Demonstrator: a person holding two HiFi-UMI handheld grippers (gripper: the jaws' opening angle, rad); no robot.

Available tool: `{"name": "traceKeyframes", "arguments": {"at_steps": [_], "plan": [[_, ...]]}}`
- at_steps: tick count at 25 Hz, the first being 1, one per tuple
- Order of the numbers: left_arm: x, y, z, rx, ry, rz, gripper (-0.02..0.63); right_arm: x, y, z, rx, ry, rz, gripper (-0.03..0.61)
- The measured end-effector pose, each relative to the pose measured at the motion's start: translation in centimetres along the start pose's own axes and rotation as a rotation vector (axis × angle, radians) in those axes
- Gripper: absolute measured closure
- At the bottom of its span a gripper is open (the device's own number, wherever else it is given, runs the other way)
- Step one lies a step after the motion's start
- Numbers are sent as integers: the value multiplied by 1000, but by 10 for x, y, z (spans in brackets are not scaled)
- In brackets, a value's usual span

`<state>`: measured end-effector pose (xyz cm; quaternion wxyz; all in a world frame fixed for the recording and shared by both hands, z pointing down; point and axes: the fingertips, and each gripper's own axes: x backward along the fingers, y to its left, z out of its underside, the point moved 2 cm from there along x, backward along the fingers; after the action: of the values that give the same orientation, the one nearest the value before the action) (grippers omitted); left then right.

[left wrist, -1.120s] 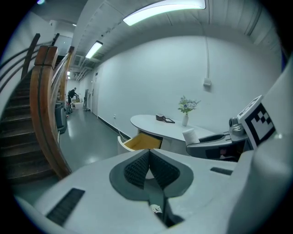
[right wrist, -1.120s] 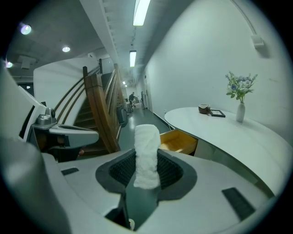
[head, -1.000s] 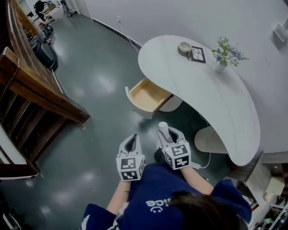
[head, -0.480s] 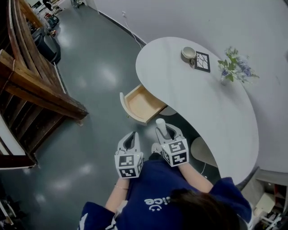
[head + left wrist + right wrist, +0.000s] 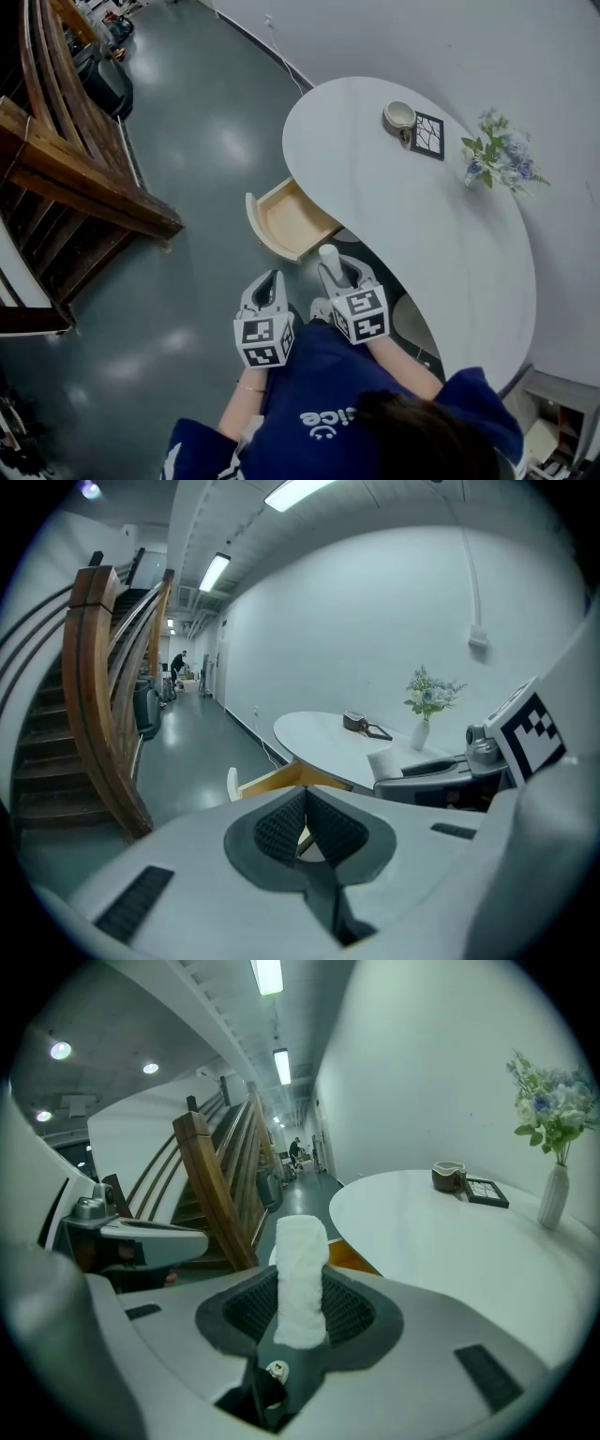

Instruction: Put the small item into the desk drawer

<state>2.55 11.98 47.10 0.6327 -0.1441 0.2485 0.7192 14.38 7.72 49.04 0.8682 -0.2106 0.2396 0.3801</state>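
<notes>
My right gripper (image 5: pixel 337 272) is shut on a small white roll (image 5: pixel 300 1274) that stands upright between its pads; in the head view the white roll (image 5: pixel 329 255) pokes out just short of the open wooden drawer (image 5: pixel 289 221). The drawer sticks out from under the curved white desk (image 5: pixel 422 216) and looks empty inside. My left gripper (image 5: pixel 269 292) hangs beside the right one, a little lower, with its jaws (image 5: pixel 305 822) shut and nothing between them. In the left gripper view the drawer (image 5: pixel 272 780) shows just beyond the jaw tips.
On the desk stand a bowl (image 5: pixel 400 114), a dark patterned square (image 5: pixel 428 135) and a vase of flowers (image 5: pixel 497 155). A wooden staircase (image 5: pixel 66 178) runs along the left. The floor is glossy grey; a cable runs along the wall. A round desk base (image 5: pixel 412 323) sits below the top.
Both grippers have drifted closer to the open drawer, the white roll still clamped in the right one. The view has shifted so the desk and drawer sit slightly lower and further left.
</notes>
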Motion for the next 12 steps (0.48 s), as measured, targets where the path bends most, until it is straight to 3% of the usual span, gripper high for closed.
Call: {"name": "traceKeyframes", "arguments": {"at_steps": [12], "plan": [[-44,32,-29,-22,18,45,609,-33,-12,-23,-44,16,35,437]]}}
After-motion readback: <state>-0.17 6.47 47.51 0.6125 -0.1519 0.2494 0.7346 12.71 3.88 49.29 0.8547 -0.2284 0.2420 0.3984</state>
